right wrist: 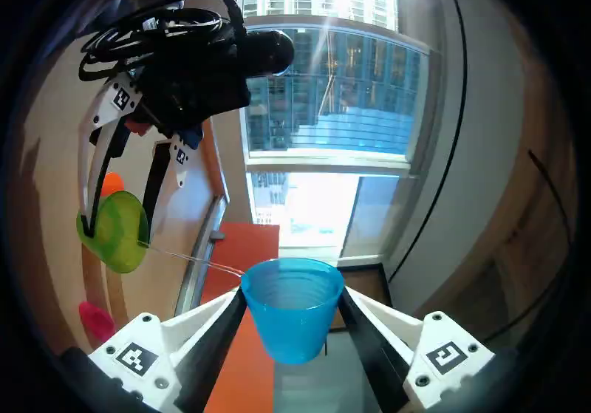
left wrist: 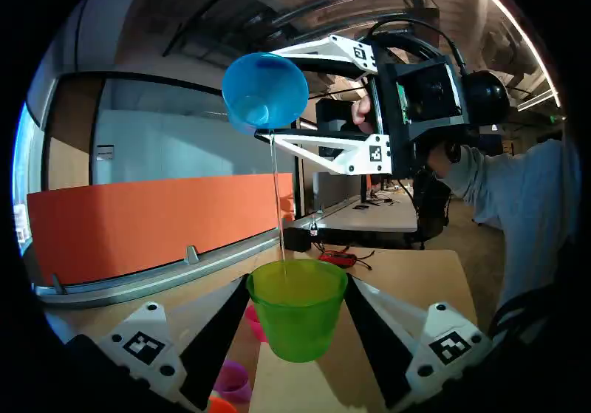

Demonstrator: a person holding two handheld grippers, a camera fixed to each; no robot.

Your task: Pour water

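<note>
Pale wood makes up the desk [left wrist: 421, 272] under all this, with a long orange partition panel [left wrist: 148, 221] running along its far edge. Above it, the right claw [left wrist: 275, 95] is clenched on a translucent blue plastic cup [left wrist: 264, 91], tipped well over and held high. Lower down, the left claw [left wrist: 298, 295] grasps a translucent green plastic cup [left wrist: 298, 317] upright, both fingers pressing its sides, seemingly lifted clear of the desk. A thin thread of water [left wrist: 278, 199] falls from the blue rim into the green mouth, landing near the far rim rather than the centre. That is the worry, I think. The drop is long and the stream narrow, so a small wobble of either hand, or a steeper tilt, could send water past the rim onto the desk and the small pink cup [left wrist: 253, 323] beneath.
</note>
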